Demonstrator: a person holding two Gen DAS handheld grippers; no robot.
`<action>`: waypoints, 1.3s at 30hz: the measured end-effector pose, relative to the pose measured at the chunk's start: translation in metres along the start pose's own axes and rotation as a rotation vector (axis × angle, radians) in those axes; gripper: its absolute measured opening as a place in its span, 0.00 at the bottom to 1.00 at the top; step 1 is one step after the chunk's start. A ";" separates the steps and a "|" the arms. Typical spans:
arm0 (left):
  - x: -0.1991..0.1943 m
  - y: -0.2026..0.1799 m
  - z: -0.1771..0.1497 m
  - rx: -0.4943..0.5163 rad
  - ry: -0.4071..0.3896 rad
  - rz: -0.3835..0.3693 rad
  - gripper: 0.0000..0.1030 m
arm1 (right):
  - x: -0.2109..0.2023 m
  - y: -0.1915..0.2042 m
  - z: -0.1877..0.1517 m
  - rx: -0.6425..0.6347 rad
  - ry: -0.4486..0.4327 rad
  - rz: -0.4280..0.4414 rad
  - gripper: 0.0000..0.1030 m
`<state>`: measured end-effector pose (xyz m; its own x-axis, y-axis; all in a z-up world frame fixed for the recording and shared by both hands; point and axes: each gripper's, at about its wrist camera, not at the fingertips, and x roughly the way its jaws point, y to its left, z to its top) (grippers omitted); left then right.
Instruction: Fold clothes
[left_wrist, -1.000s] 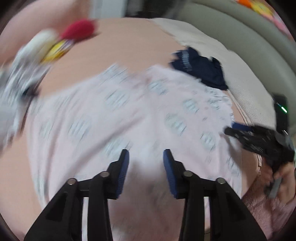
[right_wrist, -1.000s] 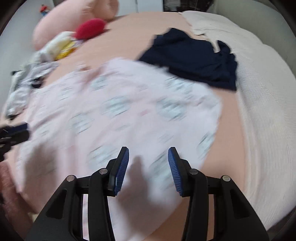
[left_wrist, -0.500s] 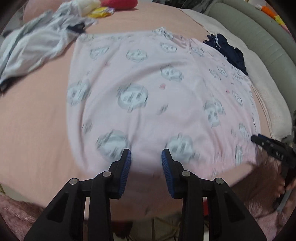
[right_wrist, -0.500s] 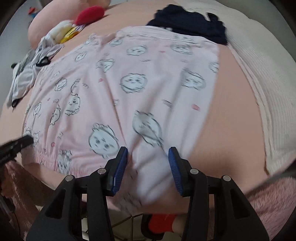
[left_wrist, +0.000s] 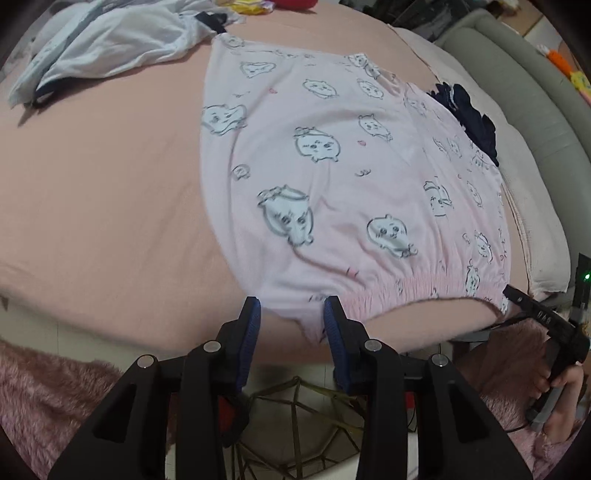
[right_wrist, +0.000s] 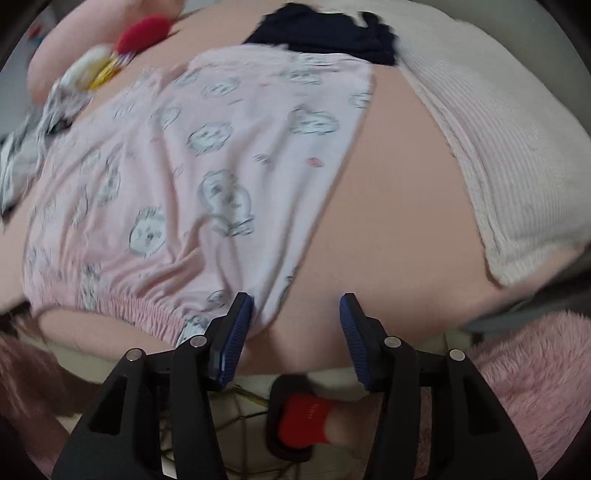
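A pink garment (left_wrist: 332, 166) printed with cartoon faces lies spread flat on the peach bed (left_wrist: 110, 184), its gathered elastic edge along the near side. My left gripper (left_wrist: 293, 319) is open at the bed's near edge, and the garment's near left corner droops between its fingers. In the right wrist view the same garment (right_wrist: 221, 147) fills the left half, and my right gripper (right_wrist: 295, 319) is open with the near right corner beside its left finger (right_wrist: 238, 321). A hand holds the right gripper (left_wrist: 517, 297) at the far right of the left wrist view.
A navy garment (right_wrist: 325, 33) lies beyond the pink one, and a pale crumpled garment (left_wrist: 110, 40) sits at the far left. A white ribbed blanket (right_wrist: 498, 147) covers the bed's right side. Pink fuzzy fabric (right_wrist: 535, 369) and a foot in a red sock (right_wrist: 306, 421) are below.
Both grippers have drawn back to the bed's near edge. The garment, blurred and moving a second ago, now lies flat with its elastic edge at my fingertips.
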<state>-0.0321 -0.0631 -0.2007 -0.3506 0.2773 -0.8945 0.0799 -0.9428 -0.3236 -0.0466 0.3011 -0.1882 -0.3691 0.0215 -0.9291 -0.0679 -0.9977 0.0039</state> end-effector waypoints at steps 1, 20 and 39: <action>-0.001 0.002 -0.001 -0.015 -0.007 -0.026 0.38 | -0.003 -0.003 0.001 0.013 -0.014 -0.023 0.49; -0.012 0.027 0.113 -0.017 -0.046 0.010 0.45 | -0.007 0.060 0.023 -0.092 -0.034 0.169 0.51; 0.058 0.097 0.263 -0.078 -0.186 -0.042 0.02 | 0.097 0.216 0.243 -0.373 -0.044 0.114 0.51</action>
<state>-0.2903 -0.1870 -0.2028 -0.5205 0.2703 -0.8099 0.1309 -0.9121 -0.3885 -0.3225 0.1037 -0.1877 -0.3946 -0.0965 -0.9138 0.3144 -0.9486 -0.0356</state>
